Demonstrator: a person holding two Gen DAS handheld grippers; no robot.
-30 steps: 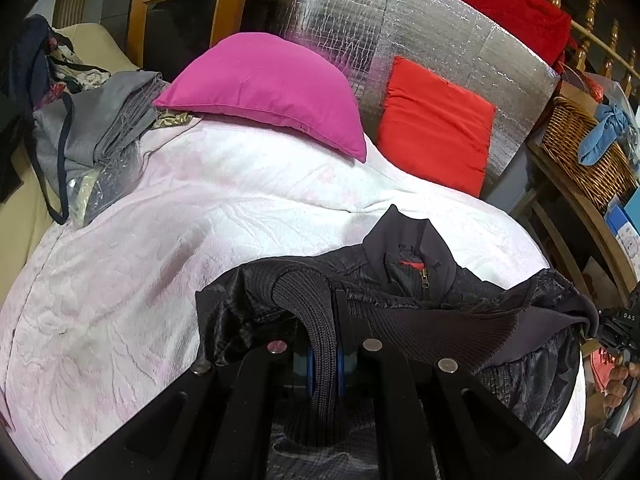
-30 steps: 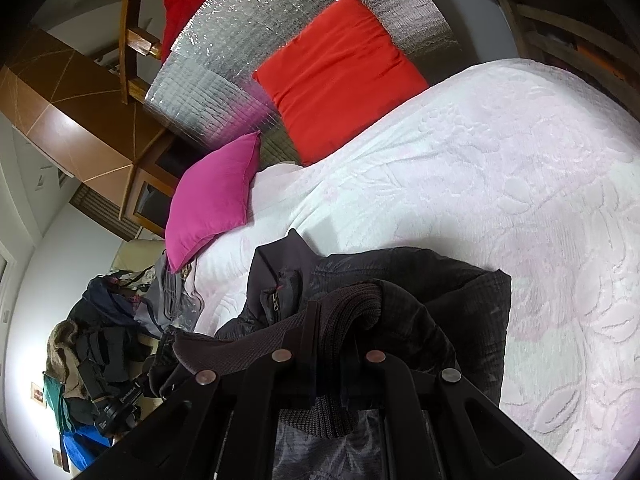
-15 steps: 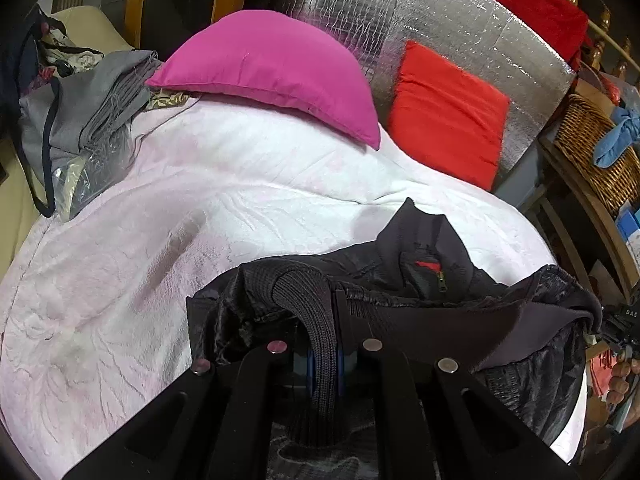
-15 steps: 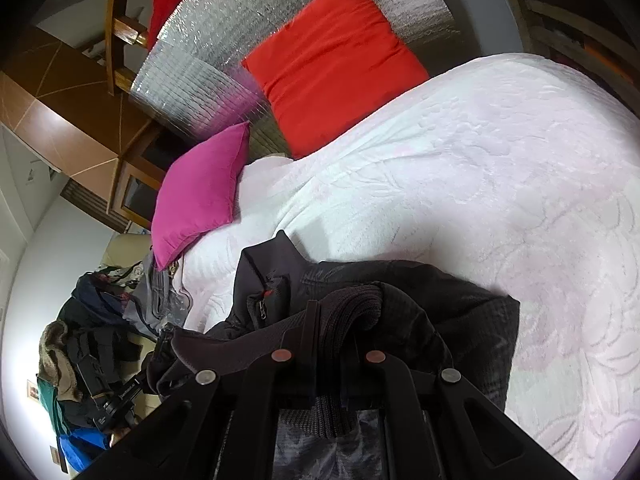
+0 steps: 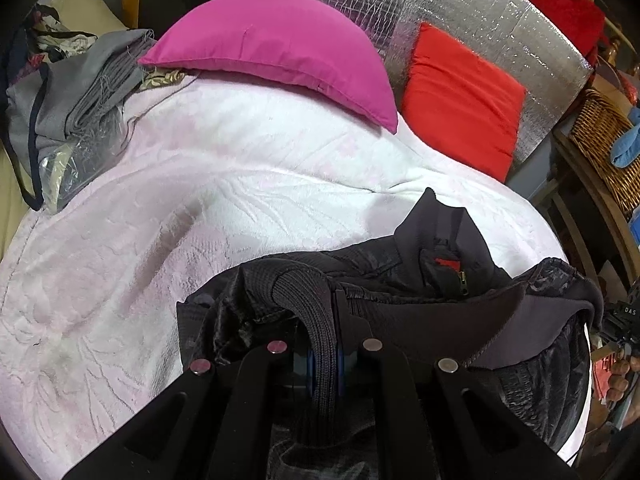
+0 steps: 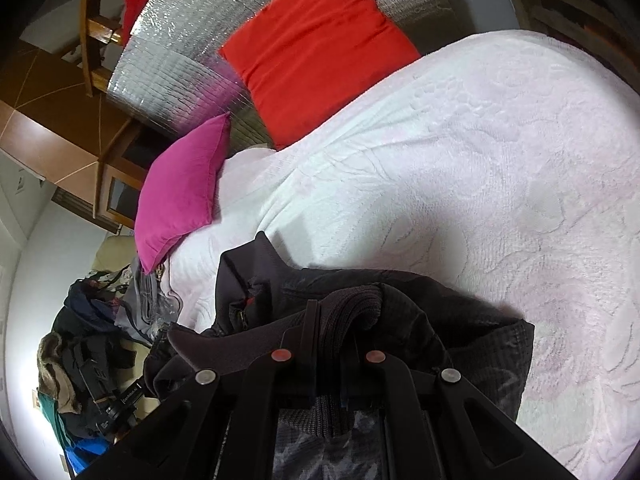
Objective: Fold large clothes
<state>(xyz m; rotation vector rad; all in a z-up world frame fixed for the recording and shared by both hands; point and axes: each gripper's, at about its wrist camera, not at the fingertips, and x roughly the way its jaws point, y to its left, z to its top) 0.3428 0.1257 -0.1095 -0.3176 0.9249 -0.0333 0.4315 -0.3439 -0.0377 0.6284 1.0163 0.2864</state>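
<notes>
1. The left gripper (image 5: 325, 354) is clenched on the ribbed knit hem (image 5: 316, 320) of a black jacket (image 5: 400, 280); the band runs up between its jaws and folds over just ahead of them.
2. The right gripper (image 6: 329, 354) likewise grips a bunched piece of ribbed hem (image 6: 352, 304) of the same jacket (image 6: 460, 332); the knit is pinched between its closed jaws.
3. The jacket lies directly in front of both grippers on a pale pink bedspread (image 5: 200, 220); its stand-up collar (image 5: 444, 224) with a red tab and zip pull sits ahead and to the right of the left gripper, ahead and to the left of the right one (image 6: 248, 268).
4. A stretch of hem spans sideways from the left gripper toward the right edge of its view, where fingers of a hand (image 5: 622, 368) show.
5. Well beyond the jacket, a magenta cushion (image 5: 280, 48) and a red cushion (image 5: 460, 96) lean at the head of the bed against a silver quilted panel (image 5: 460, 4).
6. Far left of the left gripper, grey folded cloth (image 5: 72, 92) rests at the bedspread's edge; far right stands a wicker basket (image 5: 600, 132).
</notes>
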